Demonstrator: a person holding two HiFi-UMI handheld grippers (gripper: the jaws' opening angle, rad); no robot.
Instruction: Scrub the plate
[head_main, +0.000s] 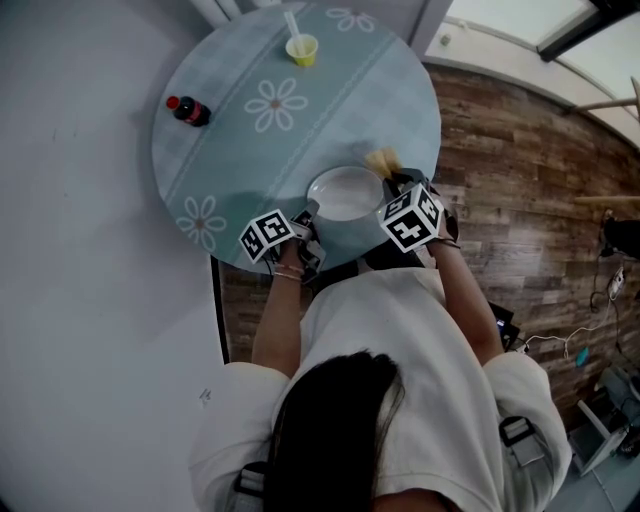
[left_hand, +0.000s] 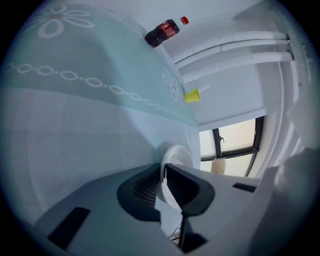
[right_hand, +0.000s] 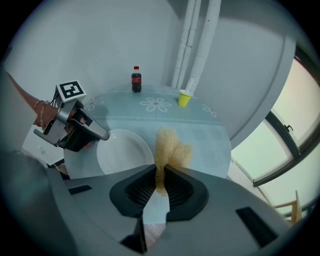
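Now your left claw (left_hand: 163, 185) pinches the rim of the round white ceramic plate (head_main: 345, 193) at the near edge of the round teal flowered desk (head_main: 240, 150) — your right claw (right_hand: 161, 182) clamps a tan spongy scrubber (right_hand: 171, 147) just beside it; the plate lies to that claw's left.

The round pale-teal tabletop (head_main: 380, 100) is printed with white daisies and bands of small white rings, and the round glossy white plate (head_main: 345, 192) is plain. The ragged sandy-yellow sponge (right_hand: 171, 145) and the small bright-yellow cup (head_main: 302, 50) are near in hue. The dark plastic cola bottle (head_main: 190, 110) has a red cap and label, and the wooden plank floor (head_main: 520, 200) is streaky brown.
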